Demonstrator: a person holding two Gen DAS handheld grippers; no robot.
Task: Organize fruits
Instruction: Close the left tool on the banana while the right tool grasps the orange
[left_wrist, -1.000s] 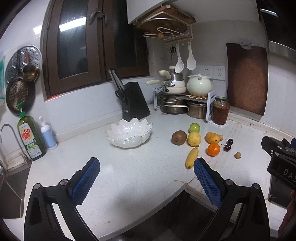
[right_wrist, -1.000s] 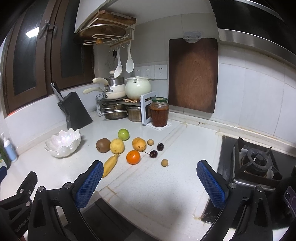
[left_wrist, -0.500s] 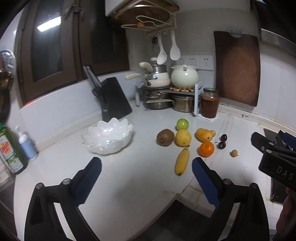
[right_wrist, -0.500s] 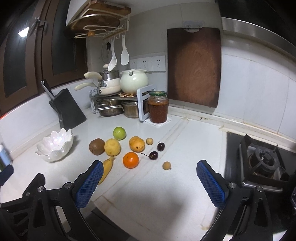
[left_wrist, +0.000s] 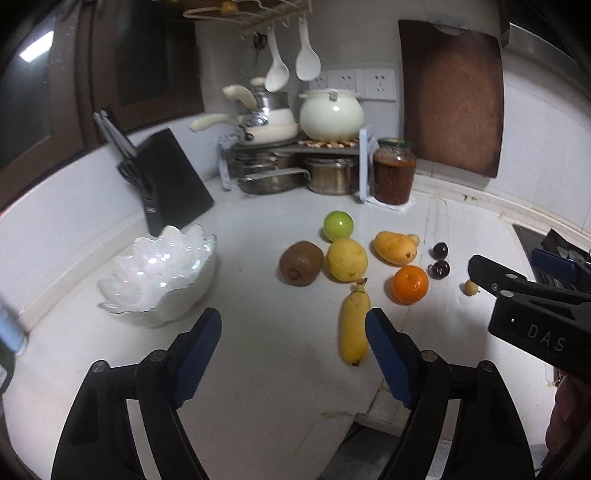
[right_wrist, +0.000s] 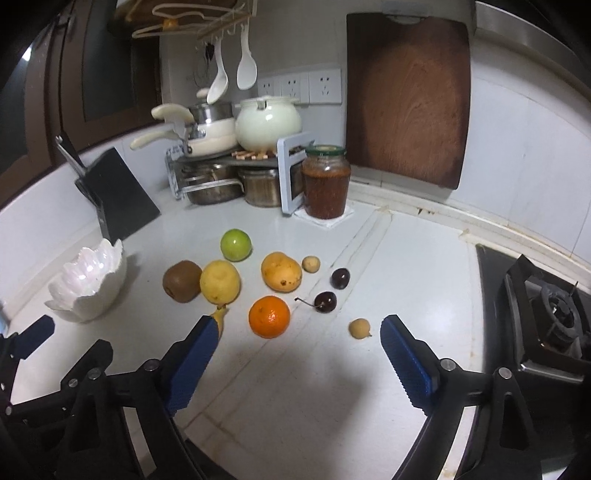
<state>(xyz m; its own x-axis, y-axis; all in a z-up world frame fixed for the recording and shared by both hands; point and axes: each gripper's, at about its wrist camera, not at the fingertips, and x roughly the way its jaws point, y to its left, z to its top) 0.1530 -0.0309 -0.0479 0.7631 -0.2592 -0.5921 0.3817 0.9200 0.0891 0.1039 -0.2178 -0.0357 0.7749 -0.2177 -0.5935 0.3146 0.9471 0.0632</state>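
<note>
1. The left claw (left_wrist: 293, 326) hangs released over the white desk (left_wrist: 258, 369), its blue pads spread wide with nothing between them.
2. The right claw (right_wrist: 299, 332) is likewise released above the desk, pads wide apart and empty; in the left wrist view its black body enters at 3 o'clock.
3. A white scalloped bowl (left_wrist: 159, 280) stands at 9 o'clock of the fruit cluster, well apart from it, with no fruit visible inside.
4. A banana (left_wrist: 354, 325) lies on the desk just beside the left claw's right-hand pad, its stem pointing toward 12 o'clock at a yellow fruit (left_wrist: 346, 259).
5. A kiwi (left_wrist: 301, 263) sits just beside that yellow fruit at its 9 o'clock; a green fruit (left_wrist: 338, 225) sits near it at 12 o'clock.
6. A mango (left_wrist: 395, 247) lies at 3 o'clock of the yellow fruit, with an orange (left_wrist: 410, 285) near it at 6 o'clock.
7. Seen from the right wrist, two dark cherries (right_wrist: 325, 301) lie at 3 o'clock of the orange, one showing a stem.
8. Two small tan fruits (right_wrist: 359, 328) lie on the desk, one near the right claw's pad, the other beside the mango.
9. A jar (right_wrist: 326, 182), a knife block (right_wrist: 118, 199), stacked pots (right_wrist: 236, 184) and a wooden cutting board (right_wrist: 410, 99) line the back wall at 12 o'clock.
</note>
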